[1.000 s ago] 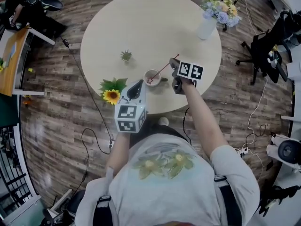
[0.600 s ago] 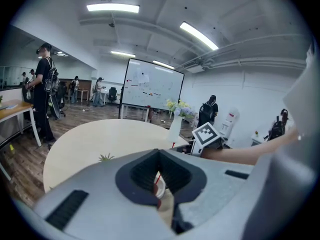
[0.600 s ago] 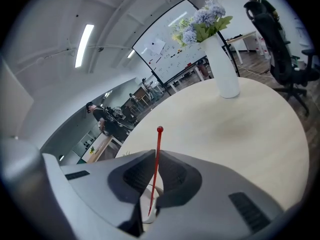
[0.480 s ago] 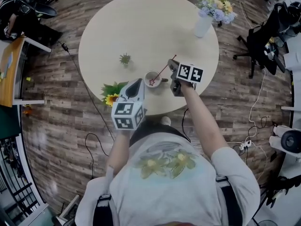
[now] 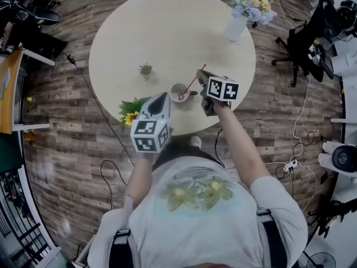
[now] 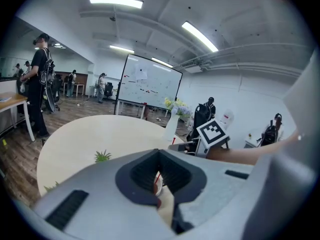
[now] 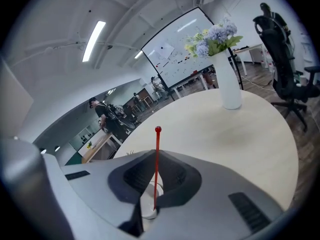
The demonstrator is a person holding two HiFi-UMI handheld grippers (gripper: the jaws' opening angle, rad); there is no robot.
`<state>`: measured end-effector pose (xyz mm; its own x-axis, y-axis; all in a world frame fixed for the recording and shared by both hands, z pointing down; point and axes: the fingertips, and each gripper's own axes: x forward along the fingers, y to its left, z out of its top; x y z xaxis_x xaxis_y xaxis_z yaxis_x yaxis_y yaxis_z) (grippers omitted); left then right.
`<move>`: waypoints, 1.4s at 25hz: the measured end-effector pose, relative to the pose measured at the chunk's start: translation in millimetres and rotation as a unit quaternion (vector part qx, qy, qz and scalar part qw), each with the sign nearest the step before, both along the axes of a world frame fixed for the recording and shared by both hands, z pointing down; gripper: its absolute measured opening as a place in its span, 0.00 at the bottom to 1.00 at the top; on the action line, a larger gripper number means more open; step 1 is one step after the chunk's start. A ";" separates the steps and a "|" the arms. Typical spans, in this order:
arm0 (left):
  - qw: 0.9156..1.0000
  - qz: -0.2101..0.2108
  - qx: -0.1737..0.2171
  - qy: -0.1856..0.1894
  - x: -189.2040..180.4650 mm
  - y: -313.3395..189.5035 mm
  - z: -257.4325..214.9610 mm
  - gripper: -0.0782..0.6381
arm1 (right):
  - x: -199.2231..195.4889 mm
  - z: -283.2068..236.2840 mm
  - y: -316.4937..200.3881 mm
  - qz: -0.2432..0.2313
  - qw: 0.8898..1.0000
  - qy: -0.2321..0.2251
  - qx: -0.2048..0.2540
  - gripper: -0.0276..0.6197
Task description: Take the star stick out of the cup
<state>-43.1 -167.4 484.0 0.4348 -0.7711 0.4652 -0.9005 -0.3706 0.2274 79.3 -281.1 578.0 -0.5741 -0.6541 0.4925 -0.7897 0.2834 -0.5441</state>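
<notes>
The star stick (image 5: 192, 81) is in the cup (image 5: 179, 92), its lower end down inside and its thin red shaft leaning up and away toward the person's right. The cup, small and white, stands on the round pale table (image 5: 167, 32), near the edge closest to the person.

The right gripper (image 5: 199, 75) is at the upper part of the stick. In the right gripper view its jaws are drawn close, and the shaft runs straight up through the narrow gap between the dark pads (the little red knob at its top clears the jaw tips). The cup shows low down through that same gap. The jaws appear closed on the stick.

The left gripper (image 5: 162, 98) sits just beside the cup on its other side, tip pointing at it but apart from it. Its jaws are close together with nothing held between them; the left gripper view shows only a sliver of the cup rim and red stick beyond the slit.

Farther out on the table, a small green plant (image 5: 145, 69) stands well apart from the cup, a sunflower (image 5: 131, 118) lies near the table edge beside the left gripper, and a white vase (image 5: 234, 28) of flowers stands at the far right rim. A dark office chair (image 5: 312, 38) stands on the wood floor (image 5: 67, 127) beyond.
</notes>
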 end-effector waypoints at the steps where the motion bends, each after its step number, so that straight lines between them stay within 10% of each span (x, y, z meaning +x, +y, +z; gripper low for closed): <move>1: 1.000 0.002 -0.001 0.000 0.0 0.1 0.2 0.11 | -1.6 -2.4 1.4 -0.004 1.000 0.004 0.005 0.09; 35: 1.000 0.013 0.002 0.019 -17.3 4.7 -0.4 0.11 | -57.2 -74.8 46.5 -0.100 0.974 0.122 0.162 0.09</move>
<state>-60.4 -162.7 483.5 0.4716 -0.7610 0.4454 -0.8815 -0.3947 0.2591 22.1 -234.6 503.2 -0.5975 -0.6851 0.4166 -0.7959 0.5699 -0.2043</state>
